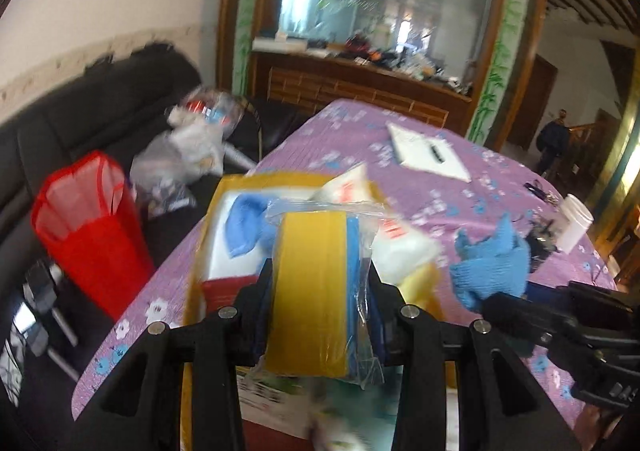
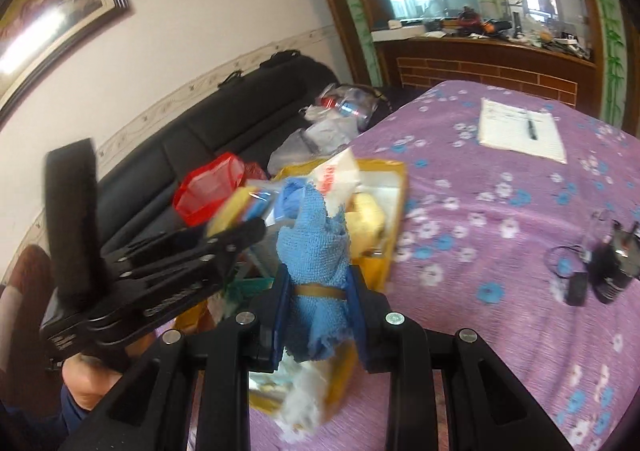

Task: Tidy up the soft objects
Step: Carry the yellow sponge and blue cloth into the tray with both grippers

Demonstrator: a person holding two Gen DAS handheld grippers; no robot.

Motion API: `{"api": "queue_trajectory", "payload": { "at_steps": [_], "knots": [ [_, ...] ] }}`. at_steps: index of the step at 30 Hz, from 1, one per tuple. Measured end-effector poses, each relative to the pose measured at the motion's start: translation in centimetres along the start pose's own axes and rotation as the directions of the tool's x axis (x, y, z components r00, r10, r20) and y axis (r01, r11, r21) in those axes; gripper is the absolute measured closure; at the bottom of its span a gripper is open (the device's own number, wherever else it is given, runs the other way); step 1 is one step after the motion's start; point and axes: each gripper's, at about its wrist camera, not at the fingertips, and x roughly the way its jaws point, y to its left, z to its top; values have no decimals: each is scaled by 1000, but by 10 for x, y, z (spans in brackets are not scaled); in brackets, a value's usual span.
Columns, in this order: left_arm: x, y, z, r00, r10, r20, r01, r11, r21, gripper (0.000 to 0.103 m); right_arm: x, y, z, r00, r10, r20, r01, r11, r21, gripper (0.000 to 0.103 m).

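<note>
While my left gripper (image 1: 320,291) pinches the bagged sponge (image 1: 312,291) and my right gripper (image 2: 320,291) the blue cloth (image 2: 316,251), slick plastic could slip short of the far yellow box (image 1: 256,179).

Box (image 1: 224,187) contents blurred; white tuft (image 2: 304,399) under the cloth (image 2: 316,251) unidentifiable

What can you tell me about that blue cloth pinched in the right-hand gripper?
The blue cloth looks like soft terry towel, bunched into a rough roll with a tan band around its middle. The right gripper clamps it from both sides at the band, and it stands roughly upright; its frayed lower end hangs below. It is held up over the yellow box on the purple flowered tablecloth.
</note>
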Motion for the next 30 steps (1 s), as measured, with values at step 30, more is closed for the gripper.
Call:
{"api": "queue_trajectory", "payload": {
  "at_steps": [30],
  "knots": [
    [6,25,-4,997,-74,26,76,995,-60,25,34,10,6,998,-57,-2,57,998,-5,47]
  ]
}}
